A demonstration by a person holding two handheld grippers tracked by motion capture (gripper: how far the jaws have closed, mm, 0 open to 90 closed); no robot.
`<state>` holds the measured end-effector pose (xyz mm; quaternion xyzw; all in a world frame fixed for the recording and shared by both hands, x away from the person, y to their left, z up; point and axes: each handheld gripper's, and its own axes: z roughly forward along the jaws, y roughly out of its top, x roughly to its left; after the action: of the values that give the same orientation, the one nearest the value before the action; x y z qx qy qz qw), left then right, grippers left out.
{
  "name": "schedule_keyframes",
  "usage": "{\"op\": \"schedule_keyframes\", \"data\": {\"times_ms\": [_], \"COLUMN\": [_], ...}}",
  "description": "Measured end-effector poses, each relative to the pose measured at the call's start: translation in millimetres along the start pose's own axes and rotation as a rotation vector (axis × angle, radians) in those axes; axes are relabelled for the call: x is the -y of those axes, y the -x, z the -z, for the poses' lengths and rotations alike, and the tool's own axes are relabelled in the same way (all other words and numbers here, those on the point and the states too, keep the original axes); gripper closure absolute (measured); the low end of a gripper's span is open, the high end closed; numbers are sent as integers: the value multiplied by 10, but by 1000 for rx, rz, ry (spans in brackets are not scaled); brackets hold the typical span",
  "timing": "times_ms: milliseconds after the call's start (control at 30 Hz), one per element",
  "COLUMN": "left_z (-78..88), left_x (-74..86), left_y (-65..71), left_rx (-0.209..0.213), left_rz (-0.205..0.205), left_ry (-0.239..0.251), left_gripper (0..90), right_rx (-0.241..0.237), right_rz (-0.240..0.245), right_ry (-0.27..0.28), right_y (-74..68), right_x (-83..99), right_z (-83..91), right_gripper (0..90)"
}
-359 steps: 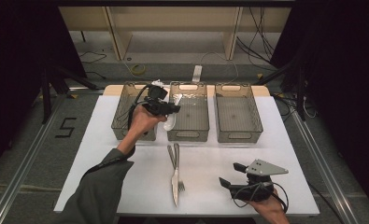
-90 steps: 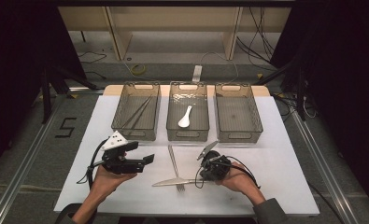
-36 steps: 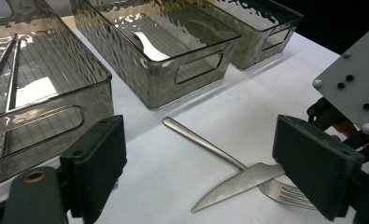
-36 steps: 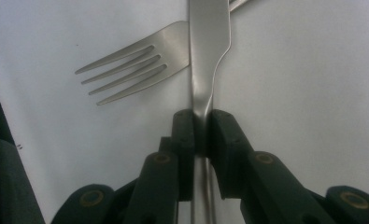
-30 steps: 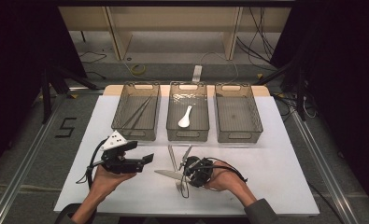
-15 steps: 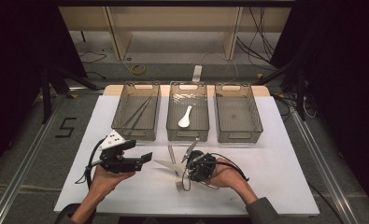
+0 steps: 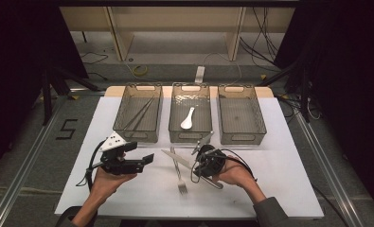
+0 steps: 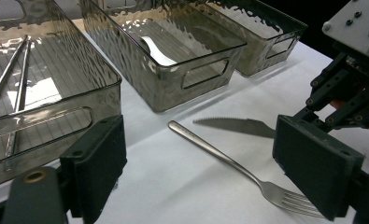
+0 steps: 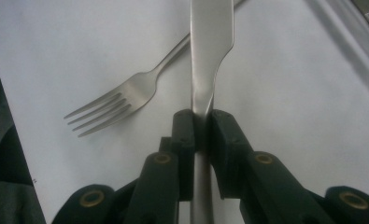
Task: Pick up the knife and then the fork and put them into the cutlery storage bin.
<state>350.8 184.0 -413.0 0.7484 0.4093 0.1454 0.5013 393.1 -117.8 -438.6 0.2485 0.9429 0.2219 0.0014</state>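
While the right tongs [image 9: 198, 135] clamp the knife [image 9: 209, 51] by its handle just above the tabletop [image 7: 289, 189], the blade runs out from them toward the left tongs [image 8: 210, 172], crossing over the fork [image 7: 179, 172]. From the fork, the empty right-hand bin [image 7: 239, 116] lies up and to the right, the side the right hand is on. So the knife's long axis likely needs swinging toward that bin. The left tongs hover open and empty beside the fork.
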Motion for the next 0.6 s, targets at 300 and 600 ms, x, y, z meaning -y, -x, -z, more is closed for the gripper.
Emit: {"op": "schedule_keyframes", "data": {"times_ms": [300,600], "left_z": [-4,-6], "left_x": [2,2], "left_y": [1,0], "left_rx": [0,1], "left_rz": [1,3], "left_ry": [-2,-2], "left_gripper": [170,170], "right_rx": [-7,17], "right_rz": [-20,-57], "right_ry": [25,113], "right_y": [77,230], "right_x": [8,-16], "right_z": [41,380], "right_gripper": [810,810]}}
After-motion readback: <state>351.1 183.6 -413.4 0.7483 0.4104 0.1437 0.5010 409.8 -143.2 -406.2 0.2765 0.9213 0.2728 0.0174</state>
